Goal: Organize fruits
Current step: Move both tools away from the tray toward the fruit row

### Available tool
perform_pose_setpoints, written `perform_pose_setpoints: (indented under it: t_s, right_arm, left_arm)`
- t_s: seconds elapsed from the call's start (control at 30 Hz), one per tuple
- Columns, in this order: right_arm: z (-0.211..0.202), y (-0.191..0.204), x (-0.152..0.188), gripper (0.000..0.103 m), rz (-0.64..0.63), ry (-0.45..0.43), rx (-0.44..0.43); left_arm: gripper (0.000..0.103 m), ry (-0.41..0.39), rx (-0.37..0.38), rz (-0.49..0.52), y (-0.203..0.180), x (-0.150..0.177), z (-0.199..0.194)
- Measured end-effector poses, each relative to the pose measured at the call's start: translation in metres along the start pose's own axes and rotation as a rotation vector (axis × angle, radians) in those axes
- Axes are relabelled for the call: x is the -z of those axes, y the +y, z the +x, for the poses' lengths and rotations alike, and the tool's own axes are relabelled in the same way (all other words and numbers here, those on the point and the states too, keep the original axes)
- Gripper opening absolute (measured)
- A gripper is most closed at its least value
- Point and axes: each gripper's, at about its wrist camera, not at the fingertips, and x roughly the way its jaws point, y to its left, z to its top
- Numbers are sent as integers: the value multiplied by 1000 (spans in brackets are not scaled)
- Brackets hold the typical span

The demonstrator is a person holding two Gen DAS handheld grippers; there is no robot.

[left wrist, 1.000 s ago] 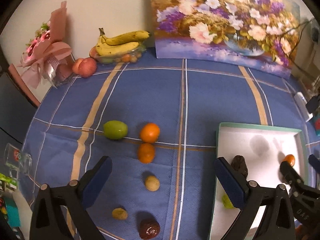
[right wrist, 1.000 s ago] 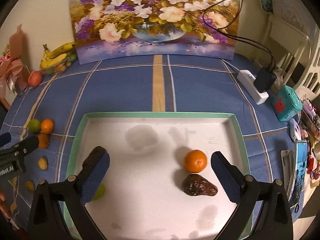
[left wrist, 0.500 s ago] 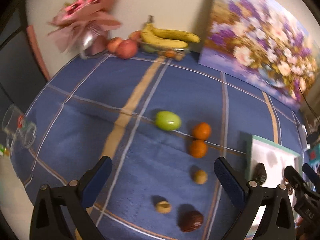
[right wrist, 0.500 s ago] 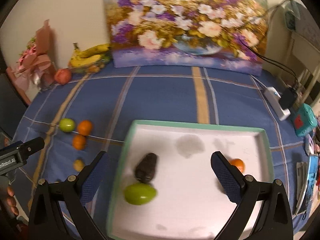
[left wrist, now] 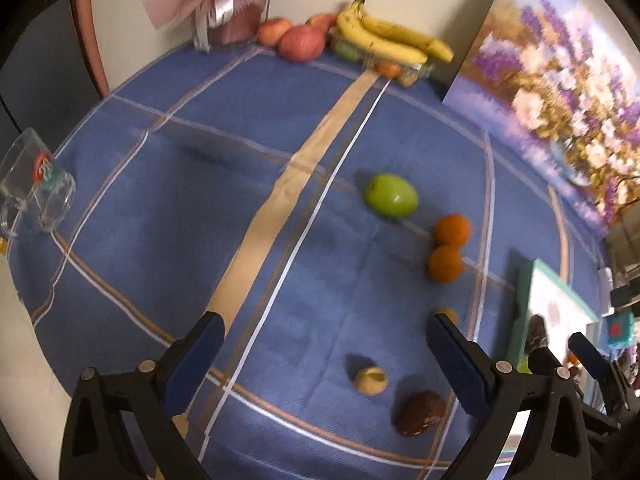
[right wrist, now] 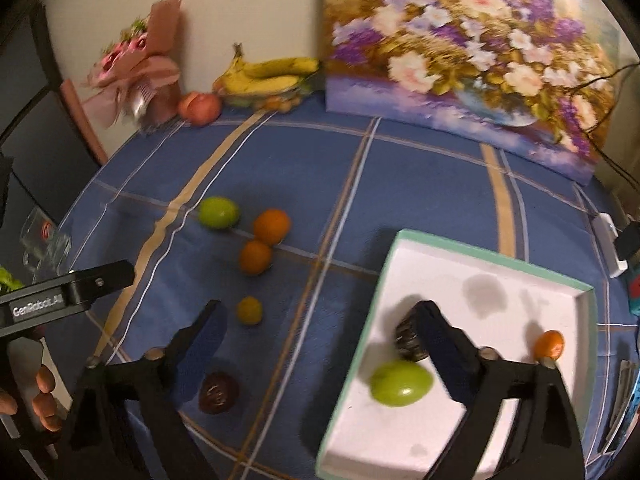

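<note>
My left gripper [left wrist: 326, 354] is open over the blue checked cloth with nothing gripped. Below and right of it lie a small tan fruit [left wrist: 371, 380] and a dark brown fruit [left wrist: 420, 414]. Farther off are a green apple [left wrist: 392, 200] and two oranges [left wrist: 452, 230] [left wrist: 445, 264]. My right gripper [right wrist: 320, 332] hangs over the left rim of the white tray [right wrist: 480, 246]; its jaws are closing with nothing between them. In the tray lie a green fruit [right wrist: 401, 383], a small orange [right wrist: 550, 344] and a dark fruit [right wrist: 408, 340], half hidden by a finger.
Bananas [left wrist: 392, 40], red apples [left wrist: 302, 42] and a pink bouquet [right wrist: 136, 68] line the back wall beside a flower painting [right wrist: 460, 48]. A glass mug [left wrist: 36, 192] stands at the cloth's left edge. A hand [right wrist: 40, 396] holds the left tool's black body [right wrist: 60, 296].
Both grippers swung left and rolled. The right one went from above the tray's middle to its left rim and its jaws narrowed. The left one now faces the cloth and loose fruits.
</note>
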Motion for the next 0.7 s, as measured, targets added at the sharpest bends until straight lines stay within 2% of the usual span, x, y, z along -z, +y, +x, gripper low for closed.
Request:
perform_pose_setpoints:
  t_s: [0.13,0.17,0.2,0.27,0.3,0.33,0.47,0.57,0.7]
  right_arm:
    - [15,9,10,85,0,84,-26]
    - [17,11,12,81,1,99,-34]
    - [19,13,14,73,2,109,-42]
    - [24,17,18,69,6,139,-68]
    - [27,19,19,69,6,150,-78]
    - [30,22,21,69,6,168,-89]
    - [39,32,28,62,-11,221,-116]
    - [41,39,32,52,-19,246,-147]
    - [44,49,37,51,-51,269,-160]
  left_arm:
    - [93,59,5,-12,6,5,12]
    - [93,75,8,-16,7,6,15]
    - [92,87,11,-19,8,7,18]
    - [89,116,15,-31,11,9,23]
    - [83,128,23,-41,12,10,25]
    - [81,136,24,-48,14,10,27]
    - [81,160,25,-63,17,11,31]
    - [81,166,30,-62,17,11,32]
    - [81,168,37,-65,20,12,34]
